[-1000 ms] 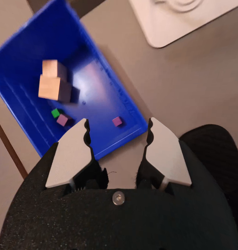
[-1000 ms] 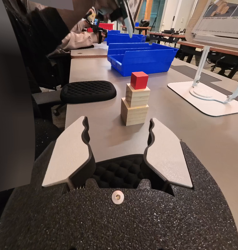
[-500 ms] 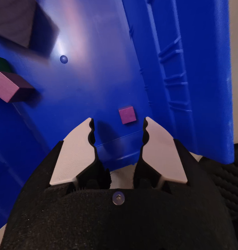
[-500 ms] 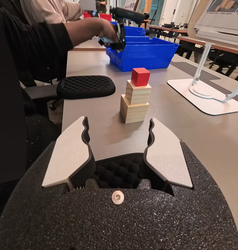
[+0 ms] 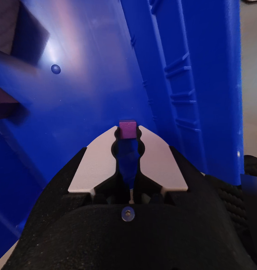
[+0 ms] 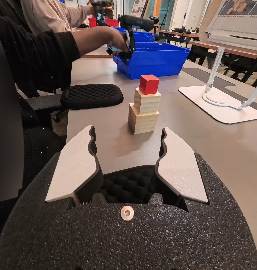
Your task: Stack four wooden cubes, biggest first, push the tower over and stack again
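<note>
Both grippers: left gripper [image 5: 127,128] pinching purple cube [image 5: 127,130] | right gripper [image 6: 127,132] agape, level

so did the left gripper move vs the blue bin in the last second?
Yes. The left gripper went forward and down into the blue bin; it began outside the near rim, and its pads now press a small purple cube on the floor.

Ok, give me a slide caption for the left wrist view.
Left gripper closed on a small purple cube on the floor of a blue bin.
</note>
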A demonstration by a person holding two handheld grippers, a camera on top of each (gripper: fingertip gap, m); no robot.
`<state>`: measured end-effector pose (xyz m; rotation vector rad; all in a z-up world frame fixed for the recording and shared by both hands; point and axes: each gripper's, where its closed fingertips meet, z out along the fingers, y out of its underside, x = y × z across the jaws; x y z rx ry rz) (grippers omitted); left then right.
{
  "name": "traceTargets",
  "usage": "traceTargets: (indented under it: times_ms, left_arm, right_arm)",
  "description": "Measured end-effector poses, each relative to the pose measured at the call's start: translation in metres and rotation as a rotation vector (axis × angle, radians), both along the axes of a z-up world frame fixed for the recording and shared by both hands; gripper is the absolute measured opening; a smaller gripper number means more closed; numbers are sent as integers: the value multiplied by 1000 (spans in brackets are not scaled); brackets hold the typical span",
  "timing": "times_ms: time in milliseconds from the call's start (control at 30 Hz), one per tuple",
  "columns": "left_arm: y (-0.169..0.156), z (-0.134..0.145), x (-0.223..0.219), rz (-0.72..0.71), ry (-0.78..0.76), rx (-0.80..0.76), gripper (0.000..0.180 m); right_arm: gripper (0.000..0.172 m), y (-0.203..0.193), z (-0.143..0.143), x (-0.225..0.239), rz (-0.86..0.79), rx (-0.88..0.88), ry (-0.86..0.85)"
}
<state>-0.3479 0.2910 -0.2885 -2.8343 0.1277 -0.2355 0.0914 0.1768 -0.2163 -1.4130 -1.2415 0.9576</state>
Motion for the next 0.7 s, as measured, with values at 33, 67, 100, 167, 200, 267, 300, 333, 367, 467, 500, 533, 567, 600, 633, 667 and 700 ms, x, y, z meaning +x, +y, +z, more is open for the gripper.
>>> traceTargets:
  times_ms: [33,67,100,167,200,267,300,333,367,467,500,533,567,600,633,667,700]
  left_arm:
    - [0,1,0,-8,1,0,22]
    - [-1,2,0,-14,3,-2,22]
    - [-2,4,1,-20,2,-2,22]
    - [-3,12,2,-38,6,8,21]
    - [-4,20,4,-53,18,12,21]
    - [-8,39,7,-93,60,22,21]
    - [-9,52,10,-119,79,32,21]
    - [-10,66,15,-148,98,45,21]
    - [-11,81,22,-183,116,60,21]
    - [-14,130,55,-316,152,128,21]
    - [-15,144,70,-371,158,152,21]
    - [-17,156,87,-427,163,168,21]
    - [-20,166,104,-483,169,179,21]
    - [-22,174,122,-542,174,187,21]
    - [-25,180,140,-601,170,191,21]
    - [-28,183,160,-663,160,196,21]
    - [-31,186,180,-725,148,202,21]
  right_arm:
    - [85,0,0,0,0,0,-1]
    - [85,0,0,0,-1,0,-2]
    - [85,0,0,0,-2,0,-3]
    - [85,0,-1,0,-2,0,-5]
    - [85,0,-1,0,-1,0,-7]
    - [85,0,-2,-1,1,1,-12]
    - [85,0,-2,-1,3,2,-14]
    - [85,-1,-2,-1,4,3,-14]
    - [84,-1,-2,-1,4,3,-14]
    - [84,-1,-1,-1,4,2,-11]
    - [84,-1,-1,-1,4,3,-11]
    - [84,-1,-1,-1,4,4,-11]
    - [84,-1,-1,-1,5,5,-11]
    - [83,-1,-1,0,5,6,-10]
    - [83,-1,-1,0,5,7,-8]
    - [83,-1,0,0,5,7,-5]
    - [83,-1,0,0,5,6,-1]
